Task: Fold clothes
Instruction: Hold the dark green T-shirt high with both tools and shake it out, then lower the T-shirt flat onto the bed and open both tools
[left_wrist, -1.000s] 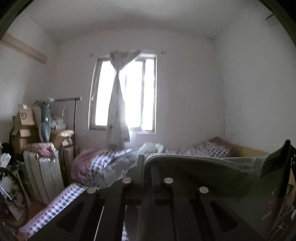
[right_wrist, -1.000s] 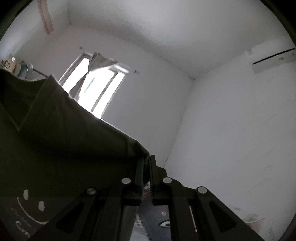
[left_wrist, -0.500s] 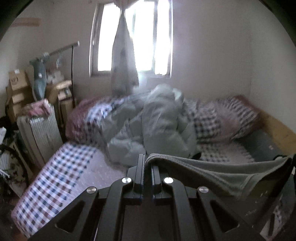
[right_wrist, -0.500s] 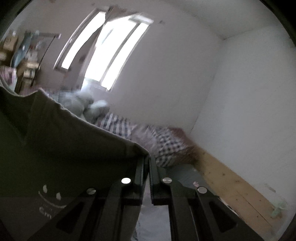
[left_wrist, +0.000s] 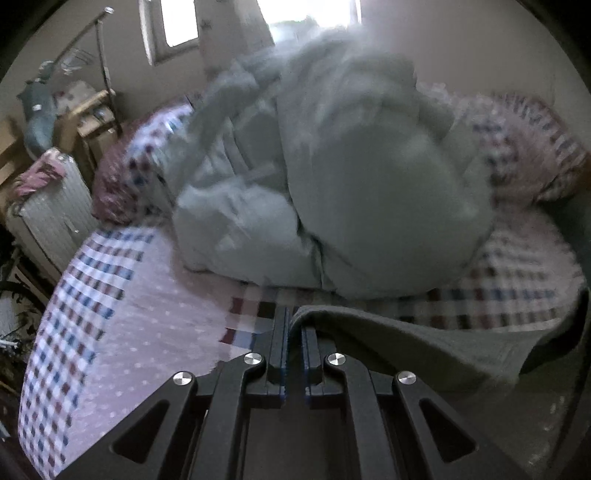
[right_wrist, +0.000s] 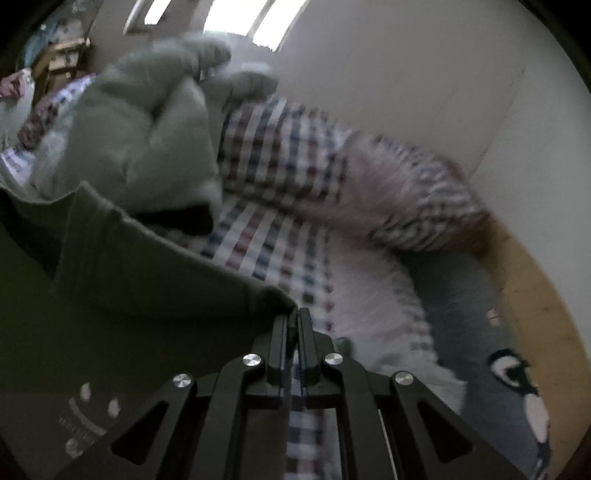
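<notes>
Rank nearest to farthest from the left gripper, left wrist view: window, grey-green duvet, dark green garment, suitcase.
1. dark green garment, pinched in the left gripper, trailing right.
2. grey-green duvet, heaped mid-bed ahead.
3. suitcase, on the floor left of the bed.
4. window, on the far wall.

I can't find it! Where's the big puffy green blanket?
In the left wrist view, the puffy green blanket is heaped mid-bed on the checked sheet, under the window.
</notes>
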